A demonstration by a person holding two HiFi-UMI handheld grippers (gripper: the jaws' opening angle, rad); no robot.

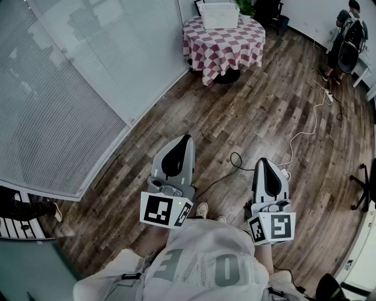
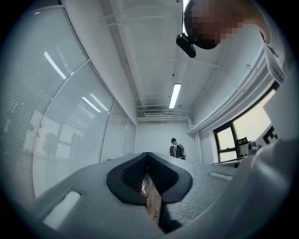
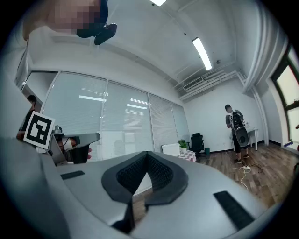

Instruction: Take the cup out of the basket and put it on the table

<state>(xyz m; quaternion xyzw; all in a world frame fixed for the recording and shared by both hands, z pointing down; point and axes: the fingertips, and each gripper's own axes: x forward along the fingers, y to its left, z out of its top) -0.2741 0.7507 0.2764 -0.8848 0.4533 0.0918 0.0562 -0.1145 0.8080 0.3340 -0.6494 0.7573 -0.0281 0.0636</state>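
A white basket (image 1: 220,16) stands on a round table with a red-checked cloth (image 1: 226,44) far across the room; no cup shows from here. The right gripper view has the basket (image 3: 171,149) small beside the table (image 3: 190,156). My left gripper (image 1: 187,139) and right gripper (image 1: 262,160) are held close to my body over the wooden floor, side by side, both pointing towards the table. Each is shut with nothing between its jaws, as the left gripper (image 2: 148,154) and right gripper (image 3: 147,153) show in their own views.
A glass wall with blinds (image 1: 76,88) runs along the left. A white cable (image 1: 305,132) and a black one (image 1: 235,161) lie on the floor ahead. A person with a backpack (image 1: 346,35) stands far right. An office chair (image 1: 364,182) is at the right edge.
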